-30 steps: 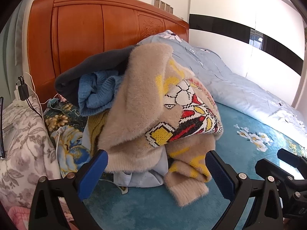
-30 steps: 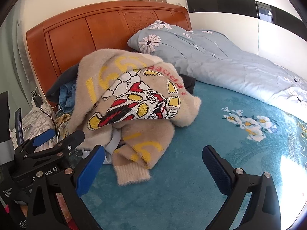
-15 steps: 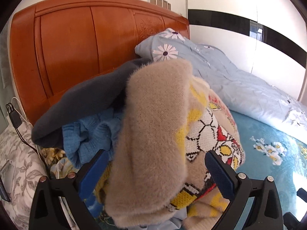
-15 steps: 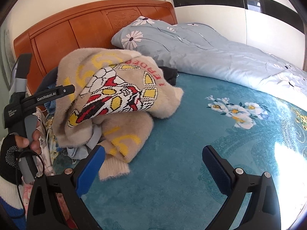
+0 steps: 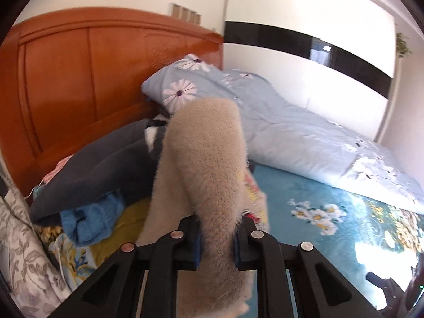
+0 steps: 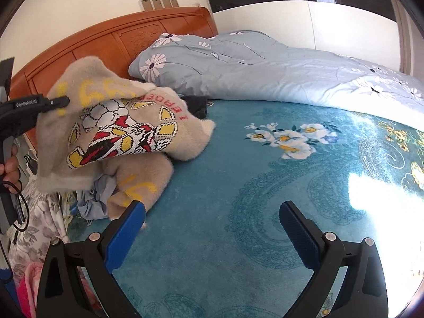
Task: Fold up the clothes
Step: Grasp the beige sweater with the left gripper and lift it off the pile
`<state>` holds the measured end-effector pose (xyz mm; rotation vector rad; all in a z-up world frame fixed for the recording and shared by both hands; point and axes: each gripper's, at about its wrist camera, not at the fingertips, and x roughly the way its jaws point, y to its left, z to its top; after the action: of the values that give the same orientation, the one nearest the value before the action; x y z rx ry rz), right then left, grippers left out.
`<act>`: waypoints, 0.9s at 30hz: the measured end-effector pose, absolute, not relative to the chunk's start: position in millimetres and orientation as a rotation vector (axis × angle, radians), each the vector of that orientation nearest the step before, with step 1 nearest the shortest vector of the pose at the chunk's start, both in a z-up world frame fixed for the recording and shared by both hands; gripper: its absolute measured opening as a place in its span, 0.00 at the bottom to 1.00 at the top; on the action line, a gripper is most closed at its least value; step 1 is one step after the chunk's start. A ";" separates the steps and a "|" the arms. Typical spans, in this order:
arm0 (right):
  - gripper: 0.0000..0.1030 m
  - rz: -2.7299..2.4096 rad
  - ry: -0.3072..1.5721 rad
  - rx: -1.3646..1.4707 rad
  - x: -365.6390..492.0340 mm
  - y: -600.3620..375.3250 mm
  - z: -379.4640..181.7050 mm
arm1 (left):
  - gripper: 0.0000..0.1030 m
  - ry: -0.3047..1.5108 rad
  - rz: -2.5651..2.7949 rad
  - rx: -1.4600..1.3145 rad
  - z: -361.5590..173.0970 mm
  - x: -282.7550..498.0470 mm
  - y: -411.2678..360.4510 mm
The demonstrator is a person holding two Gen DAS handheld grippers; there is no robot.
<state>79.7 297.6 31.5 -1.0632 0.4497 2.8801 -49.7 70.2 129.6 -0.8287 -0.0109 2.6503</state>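
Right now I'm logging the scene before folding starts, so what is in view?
sweater: one, beige with yellow and red pattern, on the pile, a fold pinched up
dark garment: one, charcoal, by the headboard
blue knit: one, under the dark garment
quilt: one, pale blue with daisies, far side of bed
bedspread: one, teal floral
headboard: one, orange wood
left gripper: shut on sweater
right gripper: open, over bedspread

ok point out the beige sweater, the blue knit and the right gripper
beige sweater (image 5: 209,164), left wrist view, on its fuzzy fold
blue knit (image 5: 90,220), left wrist view, on its bunched middle
right gripper (image 6: 212,230), right wrist view, midway between fingertips
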 end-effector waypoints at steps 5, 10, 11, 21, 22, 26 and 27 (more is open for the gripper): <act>0.98 2.825 0.499 -1.015 113.8 334.6 33.6 | 0.17 0.024 2.383 -0.704 177.8 -13.5 156.6; 0.98 2.715 0.526 -0.917 175.0 390.8 44.1 | 0.18 -0.056 2.072 -0.629 211.9 31.2 231.0; 0.98 2.689 0.530 -0.895 188.6 402.8 46.8 | 0.18 -0.076 2.010 -0.612 217.3 40.9 244.0; 0.98 2.278 0.466 -0.705 357.7 520.2 65.9 | 0.19 -0.197 1.665 -0.706 209.2 52.3 309.7; 0.98 2.238 0.465 -0.709 368.7 528.5 62.8 | 0.19 -0.193 1.678 -0.755 191.5 41.4 315.7; 0.98 2.173 0.500 -0.745 390.1 545.3 49.2 | 0.19 -0.155 1.776 -0.968 109.7 14.7 330.0; 0.98 2.181 0.503 -0.758 388.9 545.1 47.6 | 0.22 -0.133 1.806 -1.034 87.3 8.3 334.1</act>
<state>388.9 545.1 47.6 -0.7580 0.5033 2.1814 8.3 334.1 87.3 -1.0342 -0.1332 1.8057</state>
